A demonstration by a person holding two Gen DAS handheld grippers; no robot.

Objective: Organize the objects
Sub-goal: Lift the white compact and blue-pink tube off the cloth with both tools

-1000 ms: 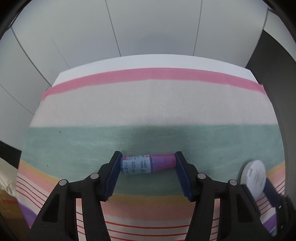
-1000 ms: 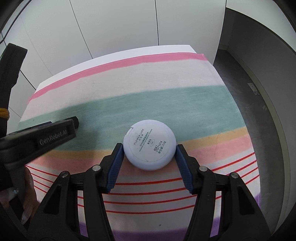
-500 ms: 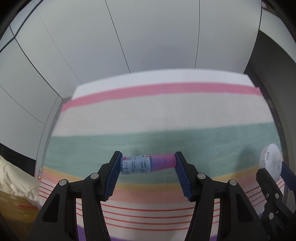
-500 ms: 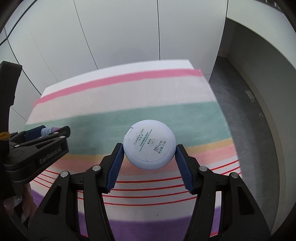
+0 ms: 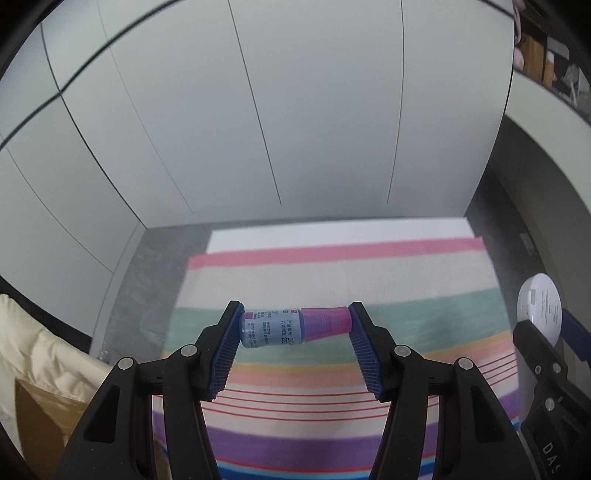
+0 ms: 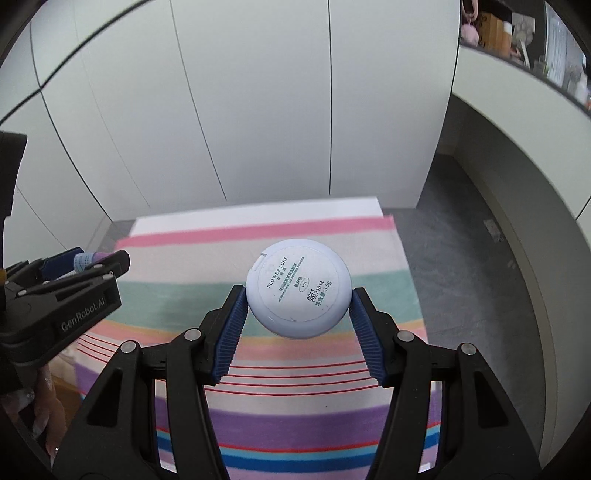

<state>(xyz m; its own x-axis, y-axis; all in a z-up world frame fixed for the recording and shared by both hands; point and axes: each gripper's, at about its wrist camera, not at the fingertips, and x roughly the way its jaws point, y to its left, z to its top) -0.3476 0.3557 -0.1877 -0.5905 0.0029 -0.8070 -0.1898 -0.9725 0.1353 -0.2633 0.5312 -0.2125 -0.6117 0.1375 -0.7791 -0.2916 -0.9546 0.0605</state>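
Note:
My left gripper [image 5: 294, 328] is shut on a small blue bottle with a pink cap [image 5: 291, 326], held sideways well above the striped cloth [image 5: 332, 269]. My right gripper [image 6: 297, 308] is shut on a round white powder compact [image 6: 298, 288], label side up, also held high above the cloth [image 6: 258, 243]. In the left wrist view the compact [image 5: 540, 308] and the right gripper [image 5: 550, 339] show at the right edge. In the right wrist view the left gripper [image 6: 88, 262] with the bottle [image 6: 86, 258] shows at the left.
The striped cloth covers a small white table [image 6: 258, 210] set against white wall panels [image 5: 295, 110]. Grey floor [image 6: 480, 277] lies to the right. A cream cushion [image 5: 33, 354] and a brown box [image 5: 40, 417] sit at the lower left. A shelf with items [image 6: 517, 33] is at the upper right.
Both grippers have risen well above the table with their objects held; the cloth now looks smaller and farther below, and more wall shows.

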